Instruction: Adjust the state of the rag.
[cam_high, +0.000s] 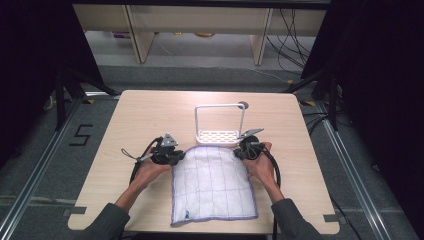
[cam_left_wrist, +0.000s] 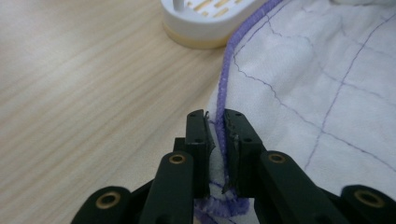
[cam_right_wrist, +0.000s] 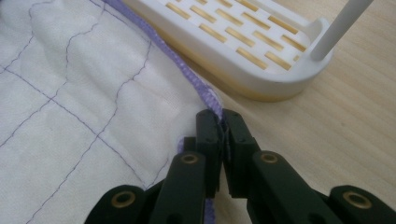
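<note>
Cloth (cam_high: 212, 182) | left gripper (cam_left_wrist: 216, 122), right gripper (cam_right_wrist: 221, 122) pinch hem | rack (cam_high: 218, 136) beside

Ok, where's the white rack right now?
In the high view, the white rack stands at the table's centre, just beyond the cloth's far edge, between the two grippers.

From above, the pale wooden surface (cam_high: 150, 115) is brightly and evenly lit, with a mild glare patch at its far middle, while the surroundings fall into near-black. Both gripper views are sharp up close and soften into blur toward the top edge; shadows are faint.
</note>
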